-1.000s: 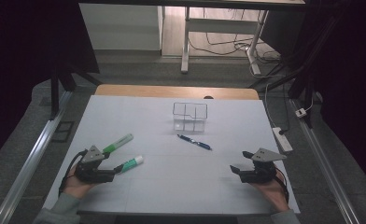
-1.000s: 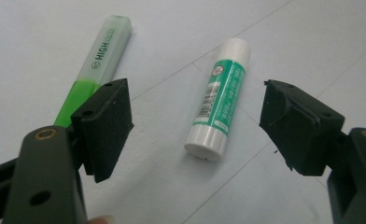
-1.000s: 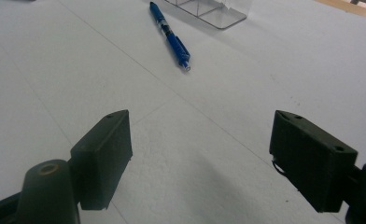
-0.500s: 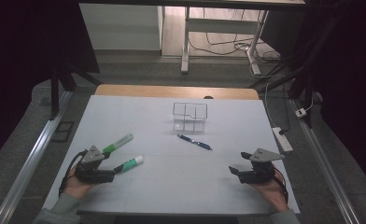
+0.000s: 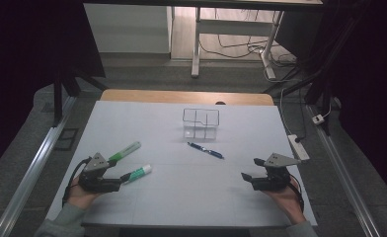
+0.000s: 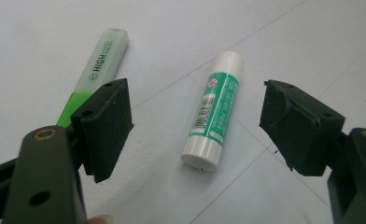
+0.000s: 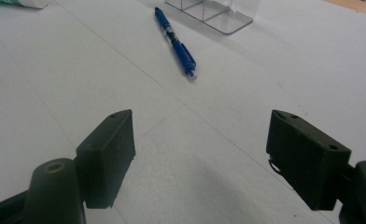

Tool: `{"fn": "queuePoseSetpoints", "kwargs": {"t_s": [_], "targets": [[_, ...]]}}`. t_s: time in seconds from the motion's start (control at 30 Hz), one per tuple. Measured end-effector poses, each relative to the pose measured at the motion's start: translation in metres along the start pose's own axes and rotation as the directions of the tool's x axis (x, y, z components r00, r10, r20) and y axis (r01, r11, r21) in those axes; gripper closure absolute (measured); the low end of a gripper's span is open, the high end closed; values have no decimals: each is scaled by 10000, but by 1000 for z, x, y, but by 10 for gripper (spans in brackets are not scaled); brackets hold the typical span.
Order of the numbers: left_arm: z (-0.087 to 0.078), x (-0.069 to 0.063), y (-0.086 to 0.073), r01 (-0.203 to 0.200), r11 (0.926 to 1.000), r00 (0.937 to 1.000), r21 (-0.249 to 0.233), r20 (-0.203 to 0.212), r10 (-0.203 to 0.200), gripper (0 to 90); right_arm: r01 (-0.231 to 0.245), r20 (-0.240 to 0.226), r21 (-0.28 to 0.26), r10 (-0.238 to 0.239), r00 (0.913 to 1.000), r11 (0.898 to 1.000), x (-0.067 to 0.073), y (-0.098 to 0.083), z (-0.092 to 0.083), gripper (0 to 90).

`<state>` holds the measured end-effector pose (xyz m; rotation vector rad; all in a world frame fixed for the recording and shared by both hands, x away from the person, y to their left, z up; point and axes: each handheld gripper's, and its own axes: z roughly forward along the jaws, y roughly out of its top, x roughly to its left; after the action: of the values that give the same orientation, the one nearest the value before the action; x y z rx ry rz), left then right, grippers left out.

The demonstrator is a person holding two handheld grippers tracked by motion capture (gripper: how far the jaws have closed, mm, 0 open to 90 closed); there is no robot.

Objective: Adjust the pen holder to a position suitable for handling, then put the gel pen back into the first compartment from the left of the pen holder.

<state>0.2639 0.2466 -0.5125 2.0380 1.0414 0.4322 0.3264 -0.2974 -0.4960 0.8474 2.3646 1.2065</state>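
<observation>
Dim room, evenly lit white table [image 5: 191, 192], soft shadows, slight blur

Green-and-white glue stick [image 6: 215, 112], pale green highlighter [image 6: 97, 70], blue pen [image 7: 176, 42], clear organizer [image 5: 201, 123], white table [image 5: 191, 197].

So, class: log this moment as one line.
left tool: open, glue stick between jaws, untouched | right tool: open, facing blue pen | organiser: empty

the bench [image 5: 241, 197] top is matt white, smooth, with a bare wood strip at its far edge. the glue stick [image 6: 215, 111] and highlighter [image 6: 97, 70] look like smooth plastic, the pen [image 7: 176, 43] glossy blue. the box [image 5: 200, 123] is clear plastic. the jaws carry matt black ribbed pads.
</observation>
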Motion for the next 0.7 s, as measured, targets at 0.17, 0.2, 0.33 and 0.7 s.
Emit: {"fn": "queuePoseSetpoints", "kwargs": {"t_s": [0.17,0.2,0.33,0.7], "targets": [[0,0,0,-15,10000,10000,45,-27,15,247,71,-39,44,-71,10000,10000,1,2,1,232],[0,0,0,-15,10000,10000,45,-27,15,247,92,-60,62,-92,9999,9999,1,3,1,231],[-1,0,0,60,10000,9999,7,-104,-60,246,99,-69,125,-98,9999,9999,1,5,1,232],[0,0,-1,74,10000,9999,47,-112,-73,243,101,-174,360,-95,9998,9993,5,21,6,252]]}}
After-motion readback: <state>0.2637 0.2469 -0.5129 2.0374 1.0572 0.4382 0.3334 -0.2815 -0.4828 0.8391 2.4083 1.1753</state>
